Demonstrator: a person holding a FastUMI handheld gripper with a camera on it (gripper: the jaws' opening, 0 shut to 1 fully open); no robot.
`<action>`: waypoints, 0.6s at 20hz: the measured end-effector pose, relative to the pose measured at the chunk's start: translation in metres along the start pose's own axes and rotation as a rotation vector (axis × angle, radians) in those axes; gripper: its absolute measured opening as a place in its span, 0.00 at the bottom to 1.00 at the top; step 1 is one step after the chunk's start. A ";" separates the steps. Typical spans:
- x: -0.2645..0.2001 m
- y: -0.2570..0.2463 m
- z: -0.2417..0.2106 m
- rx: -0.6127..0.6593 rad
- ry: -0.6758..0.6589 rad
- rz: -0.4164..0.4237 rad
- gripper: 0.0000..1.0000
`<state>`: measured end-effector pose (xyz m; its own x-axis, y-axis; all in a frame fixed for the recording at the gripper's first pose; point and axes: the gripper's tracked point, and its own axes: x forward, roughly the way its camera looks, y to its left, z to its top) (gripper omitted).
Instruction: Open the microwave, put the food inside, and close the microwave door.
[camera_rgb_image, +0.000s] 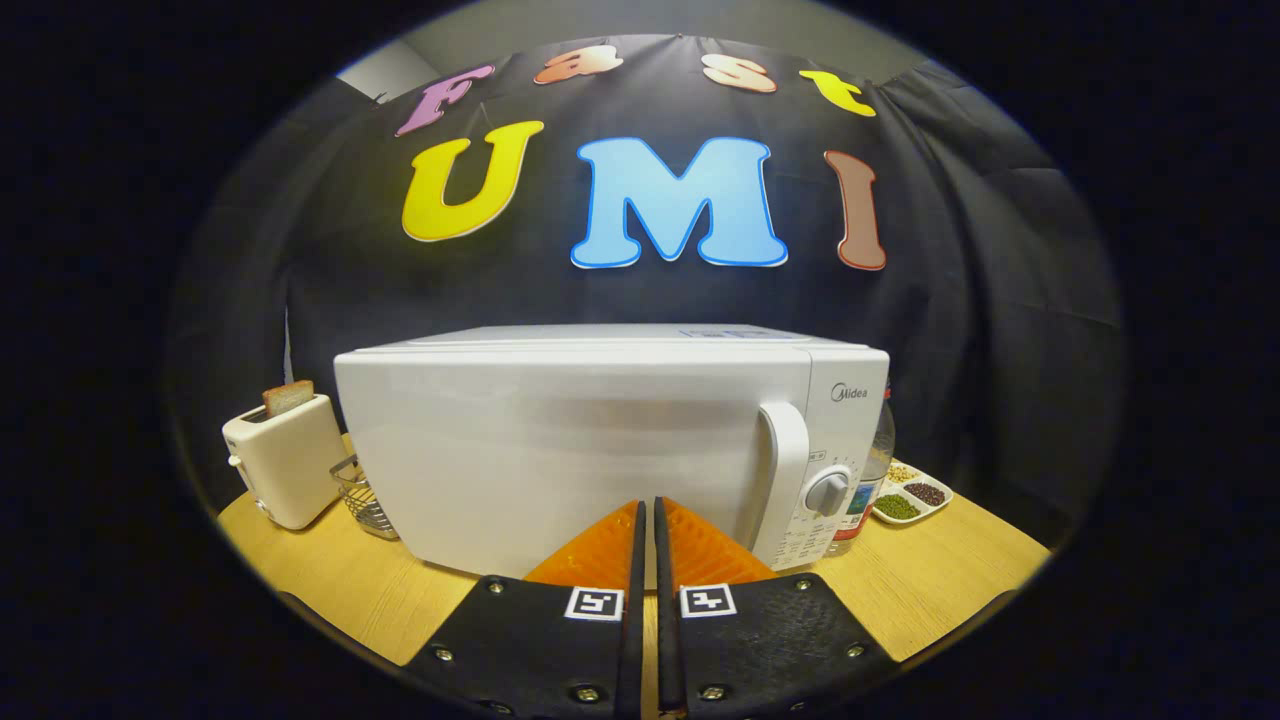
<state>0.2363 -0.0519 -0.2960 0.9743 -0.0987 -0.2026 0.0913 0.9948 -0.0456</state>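
A white microwave (590, 440) stands on the wooden table (930, 580) straight ahead of me, its door shut. Its vertical handle (787, 470) runs down the right side of the door, next to the control panel with a round dial (828, 490). My gripper (647, 510) is shut, its two fingers pressed together with nothing between them. The fingertips sit just in front of the lower middle of the door, left of the handle. I cannot tell whether they touch the door. No food for the microwave can be picked out near the fingers.
A white toaster (285, 460) with a slice of bread (288, 397) in it stands left of the microwave, with a wire basket (362, 497) beside it. Right of the microwave are a bottle (870, 470) and a divided dish of beans (912, 497).
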 end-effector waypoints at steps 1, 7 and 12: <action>-0.014 0.004 0.002 -0.003 -0.007 0.014 0.06; -0.103 0.020 0.040 0.015 -0.075 0.096 0.06; -0.173 0.022 0.064 0.006 -0.141 0.132 0.07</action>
<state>0.0826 -0.0111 -0.1989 0.9971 0.0373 -0.0670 -0.0388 0.9990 -0.0216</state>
